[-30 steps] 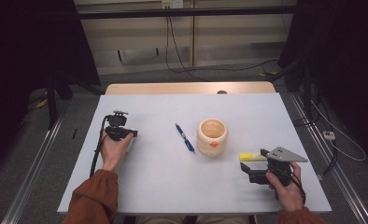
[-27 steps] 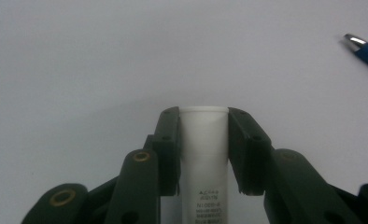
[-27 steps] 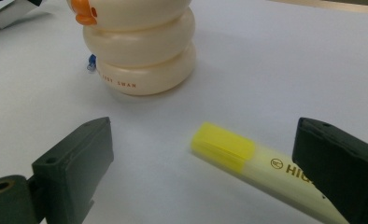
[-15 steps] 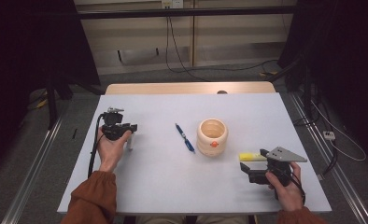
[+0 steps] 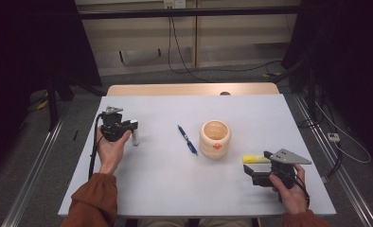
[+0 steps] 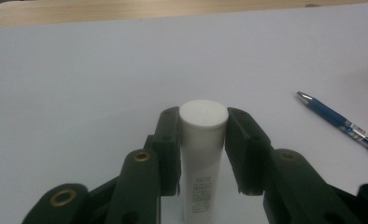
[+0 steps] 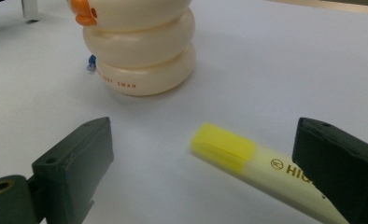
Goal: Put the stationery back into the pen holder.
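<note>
- The left gripper, black with a trailing cable, is sitting in the person's left hand at the left side of the pale grey table, its jaws pointing towards the table's middle.
- Its jaws are closing in on a white cylindrical plastic tube with a flat cap; in the left gripper view the tube is standing between the two black jaws, which are lying against or just beside its sides below the cap, and I cannot tell for certain whether they are pressing it.
- In the high view the white tube is standing upright on the table just past the left gripper's body.
- The right gripper, black with a grey three-cornered plate on top, is resting in the person's right hand near the table's right front corner.
- Its jaws are standing wide apart and gripping nothing; in the right gripper view a yellow highlighter pen with a pale yellow barrel and printed lettering is lying flat on the table between them, its capped end pointing towards the middle of the table, close to the right-hand jaw in that view.
- In the high view the highlighter is lying just beside the right gripper's tips.
- A cream, ring-stacked round holder with an orange duck bill on its side is standing near the table's centre, well apart from both grippers.
- A blue ballpoint pen with a silver tip is lying flat just left of the holder, between it and the white tube.
</note>
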Action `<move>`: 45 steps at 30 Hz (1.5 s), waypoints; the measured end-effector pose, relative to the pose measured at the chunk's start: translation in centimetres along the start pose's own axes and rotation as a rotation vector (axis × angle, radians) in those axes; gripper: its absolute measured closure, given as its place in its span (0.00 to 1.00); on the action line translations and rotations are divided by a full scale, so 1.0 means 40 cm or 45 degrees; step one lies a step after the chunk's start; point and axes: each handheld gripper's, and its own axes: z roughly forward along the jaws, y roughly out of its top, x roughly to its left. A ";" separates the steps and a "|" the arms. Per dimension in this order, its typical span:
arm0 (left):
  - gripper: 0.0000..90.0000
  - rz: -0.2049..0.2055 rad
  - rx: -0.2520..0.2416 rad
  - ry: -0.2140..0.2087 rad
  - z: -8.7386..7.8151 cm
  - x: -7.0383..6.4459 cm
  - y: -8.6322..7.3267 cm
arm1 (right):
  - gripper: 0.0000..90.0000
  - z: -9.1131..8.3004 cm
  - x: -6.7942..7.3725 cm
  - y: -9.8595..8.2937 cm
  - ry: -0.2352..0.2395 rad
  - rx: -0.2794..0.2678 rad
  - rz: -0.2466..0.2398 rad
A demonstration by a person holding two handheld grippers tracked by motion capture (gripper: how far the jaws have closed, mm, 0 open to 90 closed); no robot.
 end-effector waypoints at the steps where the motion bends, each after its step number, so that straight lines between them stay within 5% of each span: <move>1: 0.74 0.001 -0.002 -0.001 0.000 0.000 0.000 | 0.06 0.000 0.000 0.000 0.000 0.001 0.001; 24: 0.75 0.015 -0.039 -0.031 -0.017 -0.005 0.003 | 0.06 0.001 0.000 0.000 0.001 0.001 -0.002; 34: 0.75 0.060 -0.076 -0.096 -0.033 -0.024 0.007 | 0.06 0.001 0.000 0.001 0.003 0.000 -0.004; 45: 0.75 0.166 -0.155 -0.193 -0.077 -0.053 0.010 | 0.06 0.002 0.000 0.001 0.000 0.000 -0.002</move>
